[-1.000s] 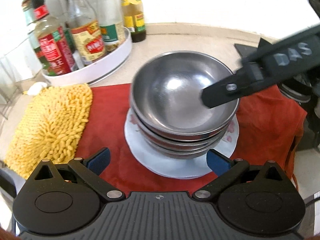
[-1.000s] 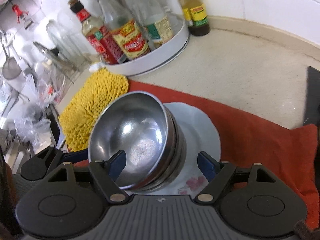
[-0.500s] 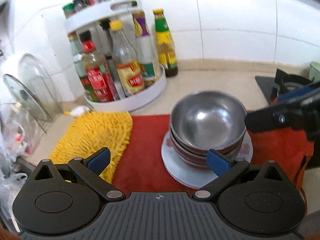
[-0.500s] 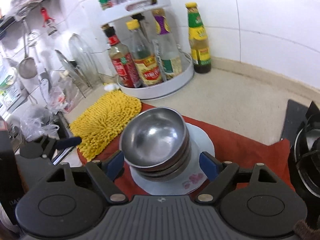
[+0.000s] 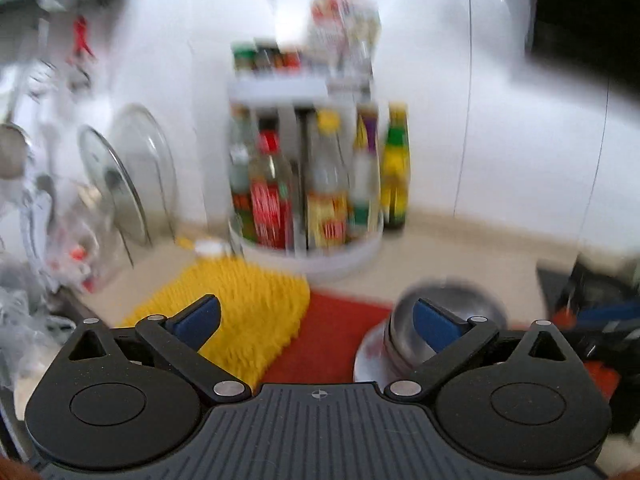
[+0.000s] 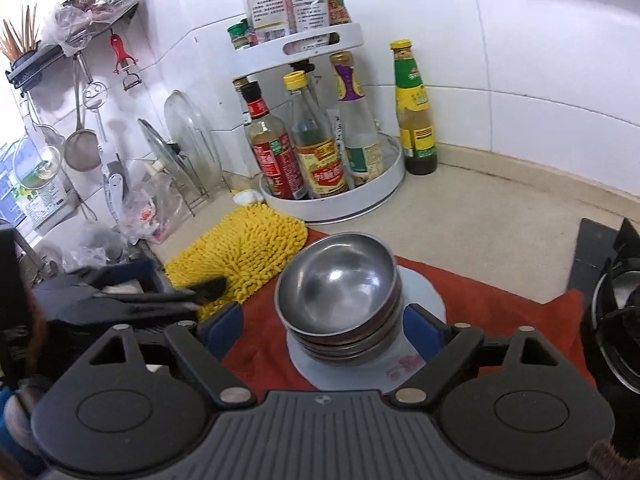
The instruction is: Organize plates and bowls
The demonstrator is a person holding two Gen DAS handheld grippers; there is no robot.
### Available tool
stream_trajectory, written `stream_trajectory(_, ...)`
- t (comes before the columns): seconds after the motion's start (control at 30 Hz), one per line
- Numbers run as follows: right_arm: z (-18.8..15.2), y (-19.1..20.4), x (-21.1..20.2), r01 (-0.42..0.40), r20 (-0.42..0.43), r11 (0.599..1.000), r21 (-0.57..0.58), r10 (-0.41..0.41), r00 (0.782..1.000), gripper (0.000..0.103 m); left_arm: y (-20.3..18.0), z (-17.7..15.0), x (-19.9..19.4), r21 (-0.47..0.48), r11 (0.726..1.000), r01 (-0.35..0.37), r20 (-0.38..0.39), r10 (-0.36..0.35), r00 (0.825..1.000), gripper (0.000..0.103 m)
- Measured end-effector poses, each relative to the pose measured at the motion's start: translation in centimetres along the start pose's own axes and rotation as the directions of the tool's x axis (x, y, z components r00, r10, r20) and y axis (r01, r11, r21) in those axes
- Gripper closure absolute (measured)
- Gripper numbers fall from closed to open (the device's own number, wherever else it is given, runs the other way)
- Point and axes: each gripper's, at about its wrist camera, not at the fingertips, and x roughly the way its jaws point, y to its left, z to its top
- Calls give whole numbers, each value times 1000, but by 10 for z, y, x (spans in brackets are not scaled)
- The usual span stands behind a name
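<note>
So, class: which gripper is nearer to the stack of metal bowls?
Right. The right gripper sits open with the stack of metal bowls between its fingers; the left gripper is off to the stack's left, over the yellow mat.

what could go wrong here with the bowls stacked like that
1. The stack of steel bowls sits off-centre on the white plate and leans slightly; a bump from the open right gripper could topple it.
2. The plate rests on a loose red cloth, so snagging the cloth might drag everything.
3. The left gripper view is motion-blurred; moving fast near the bottle rack risks a knock.
</note>
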Motion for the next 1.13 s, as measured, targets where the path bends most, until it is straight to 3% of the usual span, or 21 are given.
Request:
stream_trajectory(0.1,-2,-4,-4,-23,4,1000,18,23,1000,20,6,1,0,-79,997,-2,57,7,998,0)
stream_trajectory(0.27,-2,1,-2,-56,19,998,16,56,998,20,2,2,31,-49,999,24,-105,-29,994,0)
stream_trajectory(0.7,-5,-10,11,54,48,997,46,-57,997,20,-10,-10,41,-57,995,81,-180,-90,980,0)
stream_trajectory(1.13,-8,-14,21,82,16,995,57,-83,996,20,-16,-13,33,-18,995,93,-167,-95,981,0)
